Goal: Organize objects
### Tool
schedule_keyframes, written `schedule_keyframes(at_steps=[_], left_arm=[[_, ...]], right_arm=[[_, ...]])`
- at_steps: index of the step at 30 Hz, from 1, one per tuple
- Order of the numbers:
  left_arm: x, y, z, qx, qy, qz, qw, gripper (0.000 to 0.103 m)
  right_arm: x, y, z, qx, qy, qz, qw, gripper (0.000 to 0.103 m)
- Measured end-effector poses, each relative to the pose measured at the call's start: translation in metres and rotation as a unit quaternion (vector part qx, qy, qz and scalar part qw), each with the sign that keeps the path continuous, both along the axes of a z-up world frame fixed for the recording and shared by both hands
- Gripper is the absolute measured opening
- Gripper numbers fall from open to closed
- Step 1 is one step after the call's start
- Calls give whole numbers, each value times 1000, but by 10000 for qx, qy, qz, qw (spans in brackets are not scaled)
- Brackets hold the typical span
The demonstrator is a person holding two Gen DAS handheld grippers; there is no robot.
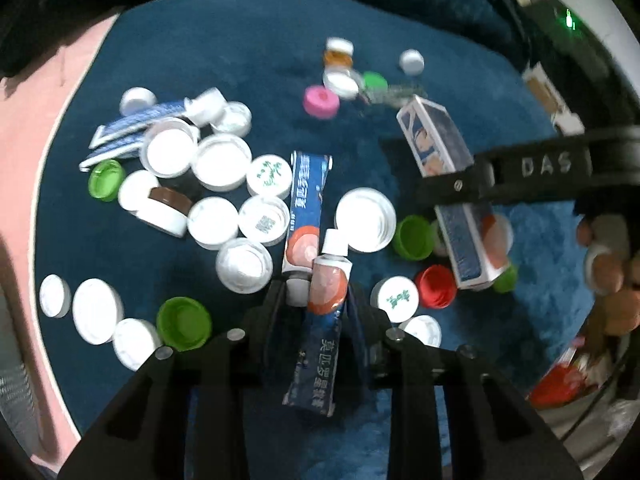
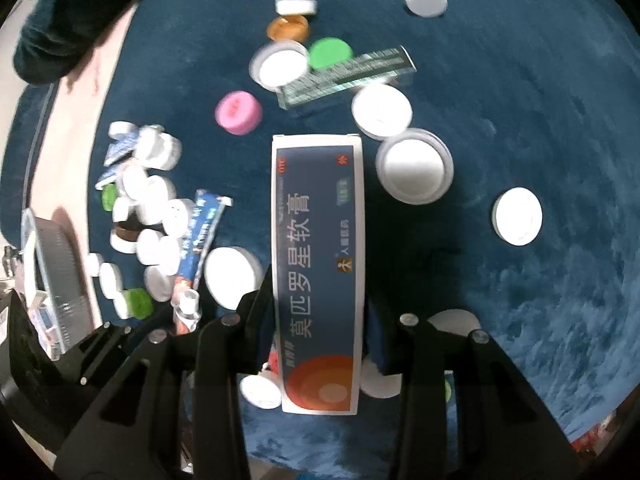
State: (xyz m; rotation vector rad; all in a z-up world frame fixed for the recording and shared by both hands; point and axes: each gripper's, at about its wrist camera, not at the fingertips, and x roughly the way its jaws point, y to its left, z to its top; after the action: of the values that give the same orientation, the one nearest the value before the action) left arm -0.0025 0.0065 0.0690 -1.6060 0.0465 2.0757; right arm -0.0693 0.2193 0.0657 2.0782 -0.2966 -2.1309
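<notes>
My left gripper (image 1: 318, 292) is shut on a blue ointment tube (image 1: 324, 320) with a white cap and an orange disc, held above the dark blue cloth (image 1: 240, 60). A second matching tube (image 1: 306, 208) lies on the cloth just ahead. My right gripper (image 2: 318, 288) is shut on a blue and white ointment box (image 2: 318, 264) with Chinese print; the box also shows in the left wrist view (image 1: 448, 184), held by the right gripper's black finger (image 1: 480, 184). Many white, green, red and pink bottle caps lie scattered on the cloth.
A pile of white caps (image 1: 208, 184) and blue sachets (image 1: 128, 132) lies at the left. A pink cap (image 2: 238, 112), an orange cap (image 2: 288, 28) and a silver-green box (image 2: 348, 76) lie farther off. A pink surface (image 1: 24, 160) borders the cloth on the left.
</notes>
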Motion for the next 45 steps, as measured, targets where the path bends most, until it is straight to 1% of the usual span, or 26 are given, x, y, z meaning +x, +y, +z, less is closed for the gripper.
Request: schedule_keyframes(at_steps=[3, 4, 6, 7, 8, 9, 11, 12, 13, 14, 15, 18, 21, 23, 25, 28, 32, 36, 37, 39, 42, 44, 45], left_arm=[[3, -10, 10, 46, 82, 138, 9999, 30], [6, -8, 12, 39, 97, 170, 9998, 30], [8, -11, 13, -69, 122, 202, 9997, 30], [12, -10, 9, -138, 127, 212, 9996, 30], [13, -12, 5, -257, 97, 230, 9994, 30], [14, -24, 0, -308, 48, 251, 9992, 30], [18, -27, -7, -394, -28, 286, 9988, 30], [21, -28, -10, -385, -112, 307, 9987, 30], [24, -28, -11, -376, -172, 319, 9986, 33], [27, -26, -13, -371, -249, 312, 9985, 37], [32, -24, -15, -385, -303, 278, 9984, 49], [39, -16, -22, -502, -282, 158, 9982, 50], [37, -13, -25, -533, -143, 222, 9982, 48], [35, -11, -27, -503, -40, 243, 9984, 39], [35, -11, -27, -463, -54, 247, 9986, 32], [41, -16, -19, -332, -91, 232, 9991, 25], [47, -26, 0, -202, 53, 349, 9992, 22], [46, -38, 21, -37, 239, 576, 9980, 18], [45, -42, 25, -26, 271, 621, 9977, 15], [39, -48, 30, 3, 372, 779, 9963, 15], [34, -56, 25, -17, 300, 853, 9959, 15], [33, -53, 16, -94, 133, 713, 9973, 15], [38, -53, 13, -96, 79, 621, 9980, 17]], right_arm=[[2, -5, 5, -97, 101, 51, 9999, 38], [3, -13, 7, -111, 119, 65, 9998, 38], [2, -20, 10, -138, 145, 98, 9998, 38], [4, -26, 12, -149, 147, 107, 9997, 38], [1, -14, 15, -162, 144, 121, 9997, 38], [1, -15, 15, -171, 141, 135, 9997, 38], [-2, -20, 14, -187, 130, 143, 9996, 38], [4, -33, 19, -184, 121, 135, 9997, 38], [10, -37, 13, -176, 117, 129, 9997, 38], [11, -33, 15, -174, 110, 123, 9997, 38], [10, -32, 13, -176, 101, 116, 9997, 38], [6, -35, 9, -153, 89, 124, 9998, 38], [6, -34, 9, -139, 77, 136, 9998, 38], [7, -33, 9, -132, 83, 163, 9997, 38], [7, -32, 10, -132, 79, 171, 9997, 38], [7, -31, 11, -139, 89, 176, 9997, 38], [7, -33, 12, -165, 108, 201, 9996, 38], [7, -36, 18, -226, 169, 251, 9993, 38], [7, -37, 19, -240, 182, 257, 9992, 38], [7, -39, 21, -274, 205, 284, 9990, 38], [8, -46, 23, -311, 220, 350, 9987, 38], [8, -50, 23, -322, 214, 378, 9985, 38], [8, -53, 23, -325, 219, 401, 9984, 38]])
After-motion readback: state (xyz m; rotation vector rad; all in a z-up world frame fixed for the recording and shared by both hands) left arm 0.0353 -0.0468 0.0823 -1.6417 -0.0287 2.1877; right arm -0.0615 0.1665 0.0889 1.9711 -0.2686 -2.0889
